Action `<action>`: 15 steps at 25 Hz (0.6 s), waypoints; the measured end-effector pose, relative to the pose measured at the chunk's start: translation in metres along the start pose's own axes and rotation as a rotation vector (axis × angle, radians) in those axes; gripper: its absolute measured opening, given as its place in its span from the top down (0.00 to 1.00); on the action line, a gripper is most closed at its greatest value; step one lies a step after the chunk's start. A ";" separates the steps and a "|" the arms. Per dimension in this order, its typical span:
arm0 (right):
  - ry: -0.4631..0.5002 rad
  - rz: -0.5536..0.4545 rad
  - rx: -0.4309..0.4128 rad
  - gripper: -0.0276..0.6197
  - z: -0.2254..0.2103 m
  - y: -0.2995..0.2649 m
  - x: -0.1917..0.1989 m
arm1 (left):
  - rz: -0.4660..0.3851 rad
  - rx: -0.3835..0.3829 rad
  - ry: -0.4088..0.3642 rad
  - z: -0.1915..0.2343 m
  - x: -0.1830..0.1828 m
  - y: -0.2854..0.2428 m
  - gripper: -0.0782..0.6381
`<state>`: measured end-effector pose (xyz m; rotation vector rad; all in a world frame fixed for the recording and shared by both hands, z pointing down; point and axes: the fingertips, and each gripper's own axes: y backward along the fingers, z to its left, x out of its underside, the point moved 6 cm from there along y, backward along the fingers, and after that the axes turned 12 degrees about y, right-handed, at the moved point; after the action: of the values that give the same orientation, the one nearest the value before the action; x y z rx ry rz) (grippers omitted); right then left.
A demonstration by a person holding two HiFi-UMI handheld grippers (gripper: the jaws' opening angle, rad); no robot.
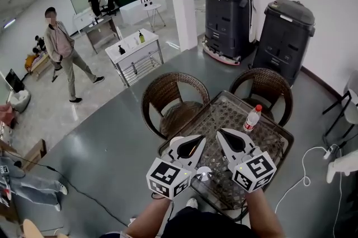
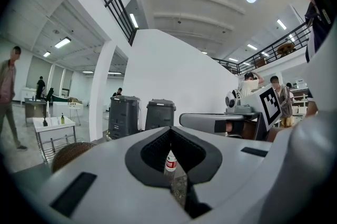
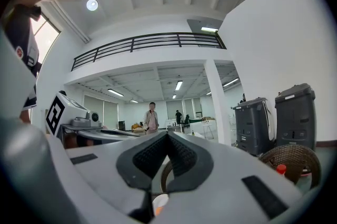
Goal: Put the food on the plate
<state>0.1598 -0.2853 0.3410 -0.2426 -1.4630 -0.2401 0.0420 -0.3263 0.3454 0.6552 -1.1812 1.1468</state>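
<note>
Over a wicker-patterned table I hold both grippers close together, tips pointing away from me. My left gripper is shut with nothing in its jaws, and my right gripper looks shut and empty too. Between and below them lies a small white round thing. In the right gripper view it shows low down as a white dish with something orange in it. A clear bottle with a red cap stands at the table's far right. I see no plate plainly.
Two brown wicker chairs stand at the table's far side. Behind them are two tall black bins. A person walks at the far left. A white cable lies on the floor at the right.
</note>
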 end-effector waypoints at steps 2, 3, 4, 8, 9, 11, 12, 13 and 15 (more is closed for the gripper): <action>-0.004 -0.002 0.003 0.95 0.000 0.000 0.000 | -0.001 -0.004 -0.002 -0.001 0.000 0.000 0.88; -0.005 -0.003 0.005 0.95 0.000 0.000 0.001 | -0.002 -0.005 -0.002 -0.001 -0.001 0.000 0.88; -0.004 -0.004 0.006 0.95 0.000 0.000 0.001 | -0.003 -0.006 -0.003 -0.001 -0.001 0.000 0.88; -0.004 -0.003 0.008 0.95 0.003 0.000 0.000 | -0.003 -0.006 -0.005 -0.001 -0.001 0.002 0.88; -0.004 -0.003 0.008 0.95 0.003 0.000 0.000 | -0.003 -0.006 -0.005 -0.001 -0.001 0.002 0.88; -0.003 -0.005 0.004 0.95 0.004 0.000 0.000 | -0.003 -0.005 -0.003 -0.002 -0.001 0.002 0.88; -0.003 -0.005 0.003 0.95 0.004 0.000 -0.001 | -0.002 -0.005 -0.003 -0.003 -0.001 0.002 0.88; -0.003 -0.004 0.003 0.95 0.003 0.000 -0.001 | -0.002 -0.005 -0.003 -0.003 -0.001 0.002 0.88; -0.004 0.000 0.005 0.95 0.003 0.001 0.000 | -0.001 -0.005 -0.004 -0.003 -0.002 0.001 0.88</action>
<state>0.1573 -0.2838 0.3410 -0.2395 -1.4671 -0.2360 0.0424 -0.3240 0.3430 0.6542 -1.1863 1.1417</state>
